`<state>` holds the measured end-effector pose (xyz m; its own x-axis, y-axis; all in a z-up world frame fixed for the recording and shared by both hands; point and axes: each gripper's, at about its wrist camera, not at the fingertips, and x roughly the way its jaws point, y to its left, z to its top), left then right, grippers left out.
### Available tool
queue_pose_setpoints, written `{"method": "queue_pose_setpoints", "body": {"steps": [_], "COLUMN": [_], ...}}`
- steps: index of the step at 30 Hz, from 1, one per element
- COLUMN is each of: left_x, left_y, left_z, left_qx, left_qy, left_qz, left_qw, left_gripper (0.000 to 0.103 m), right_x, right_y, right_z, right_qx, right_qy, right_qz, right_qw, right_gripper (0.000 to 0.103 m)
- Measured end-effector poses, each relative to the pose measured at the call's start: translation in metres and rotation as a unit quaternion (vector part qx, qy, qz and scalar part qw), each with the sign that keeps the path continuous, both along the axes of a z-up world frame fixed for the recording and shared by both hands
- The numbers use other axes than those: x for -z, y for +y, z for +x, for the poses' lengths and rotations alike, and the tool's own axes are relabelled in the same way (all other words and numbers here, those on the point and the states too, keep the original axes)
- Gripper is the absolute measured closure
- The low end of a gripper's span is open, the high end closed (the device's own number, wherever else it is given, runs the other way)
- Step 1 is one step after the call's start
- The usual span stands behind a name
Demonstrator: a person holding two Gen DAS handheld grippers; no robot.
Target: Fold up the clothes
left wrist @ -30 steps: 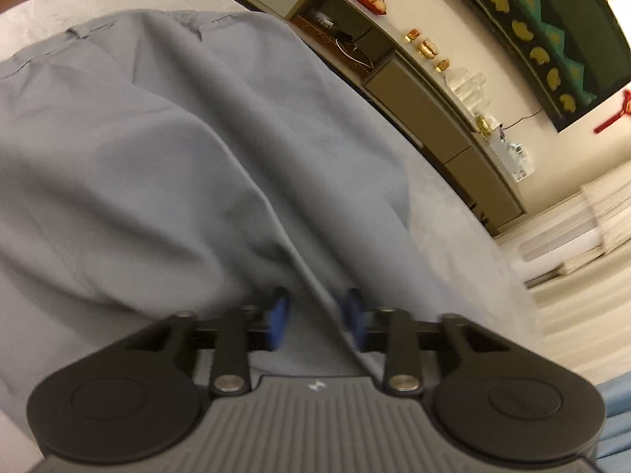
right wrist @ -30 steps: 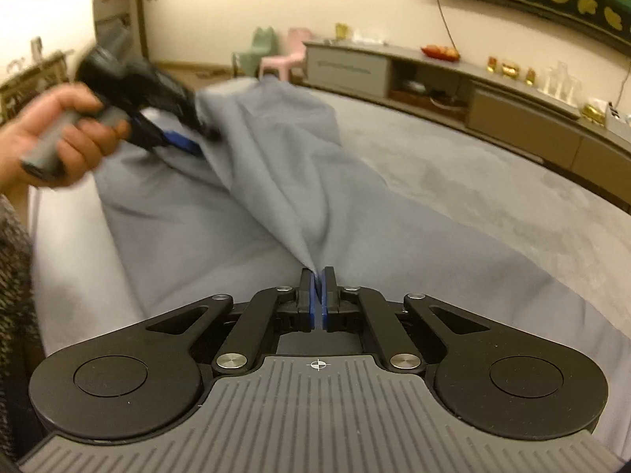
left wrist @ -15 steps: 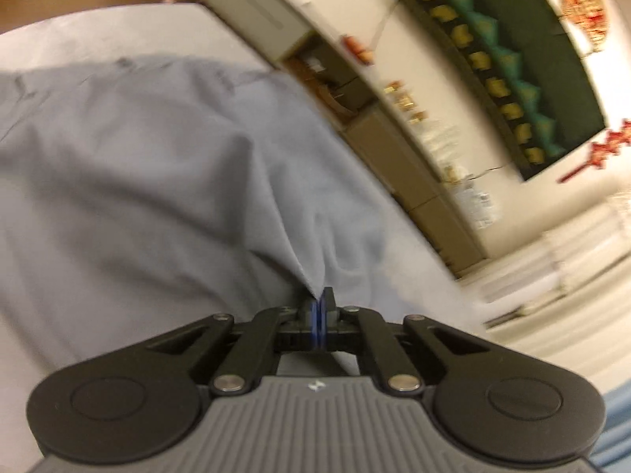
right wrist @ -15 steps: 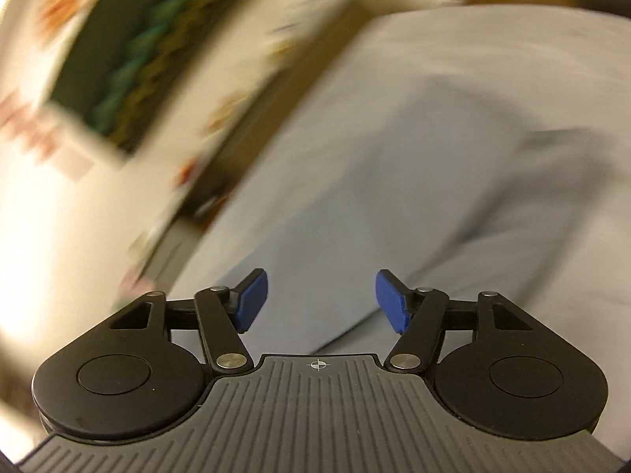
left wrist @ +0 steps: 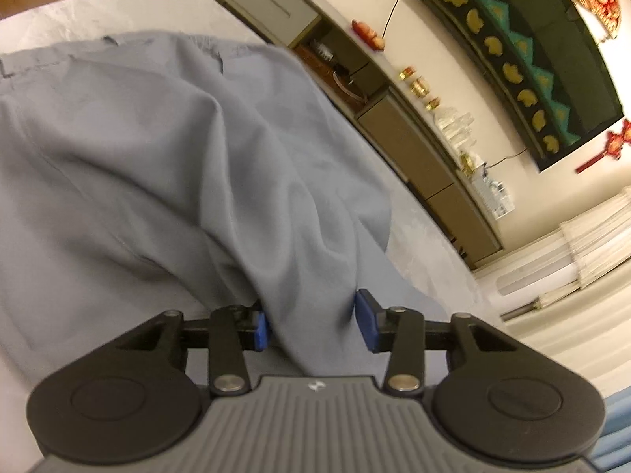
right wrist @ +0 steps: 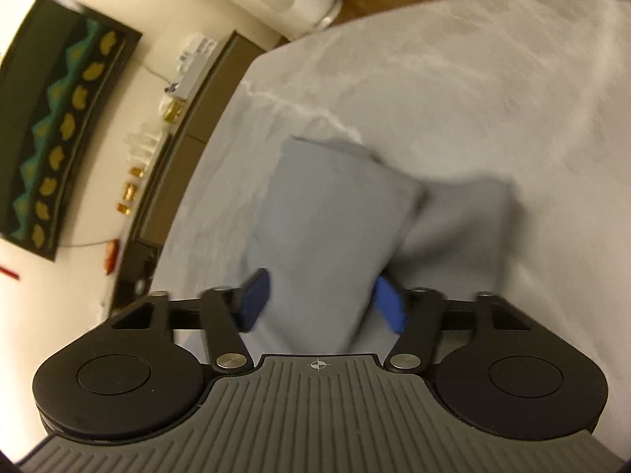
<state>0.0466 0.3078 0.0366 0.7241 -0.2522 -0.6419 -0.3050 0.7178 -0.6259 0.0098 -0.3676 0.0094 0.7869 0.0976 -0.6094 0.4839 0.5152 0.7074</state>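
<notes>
Left gripper [left wrist: 311, 325] jaws apart astride grey garment [left wrist: 165, 165], right gripper [right wrist: 321, 299] jaws likewise spread, gripping nothing

Right gripper [right wrist: 321, 299] hangs over the pale grey surface [right wrist: 453, 71], jaws spread wide, blue pads [right wrist: 254, 295] either side of a fold of grey cloth [right wrist: 331, 220] that rises between them. Whether the pads touch the cloth is hard to tell. Far left, a sideboard [right wrist: 189, 126] and a dark wall panel [right wrist: 59, 118]
</notes>
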Motion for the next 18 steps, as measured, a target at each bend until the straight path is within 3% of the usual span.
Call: {"method": "queue_pose_setpoints", "body": {"steps": [1, 3, 6, 7, 8, 9, 12, 15, 17, 18], "left_x": [0.001, -0.015, -0.046, -0.050, -0.045, -0.038, -0.016, 0.009, 0.012, 0.008], "left_y": [-0.003, 0.004, 0.019, 0.025, 0.027, 0.029, 0.029, 0.017, 0.016, 0.019], "left_z": [0.006, 0.003, -0.025, -0.038, -0.044, -0.049, -0.061, -0.066, -0.068, -0.069], "left_qx": [0.005, -0.004, -0.012, -0.011, -0.005, 0.001, 0.022, 0.046, 0.047, 0.042], "left_qy": [0.000, -0.050, -0.136, -0.147, -0.134, -0.116, -0.059, -0.003, -0.001, -0.013], "left_qz": [0.006, -0.007, -0.027, -0.030, -0.027, -0.023, -0.001, 0.041, 0.048, 0.041], "left_qw": [1.0000, 0.9987, 0.9902, 0.9886, 0.9906, 0.9930, 0.9980, 0.9981, 0.9977, 0.9982], "left_gripper": [0.096, 0.098, 0.098, 0.098, 0.098, 0.098, 0.098, 0.098, 0.098, 0.098], "right_x": [-0.005, -0.037, -0.105, -0.122, -0.130, -0.132, -0.095, -0.026, 0.007, 0.002], "right_y": [0.000, 0.008, 0.021, 0.021, 0.020, 0.019, 0.015, 0.005, -0.001, 0.000], "right_z": [0.010, 0.019, -0.001, -0.014, -0.026, -0.036, -0.054, -0.053, -0.048, -0.040], "right_qx": [-0.009, -0.028, -0.056, -0.060, -0.058, -0.057, -0.053, -0.035, -0.023, -0.032], "right_qy": [-0.007, -0.072, -0.229, -0.266, -0.276, -0.273, -0.192, -0.054, -0.004, -0.011], "right_qz": [-0.010, -0.065, -0.123, -0.124, -0.123, -0.121, -0.110, -0.059, 0.013, 0.004], "right_qw": [1.000, 0.995, 0.964, 0.954, 0.951, 0.953, 0.974, 0.996, 1.000, 0.999], "right_gripper": [0.101, 0.103, 0.103, 0.103, 0.103, 0.103, 0.103, 0.103, 0.103, 0.103]}}
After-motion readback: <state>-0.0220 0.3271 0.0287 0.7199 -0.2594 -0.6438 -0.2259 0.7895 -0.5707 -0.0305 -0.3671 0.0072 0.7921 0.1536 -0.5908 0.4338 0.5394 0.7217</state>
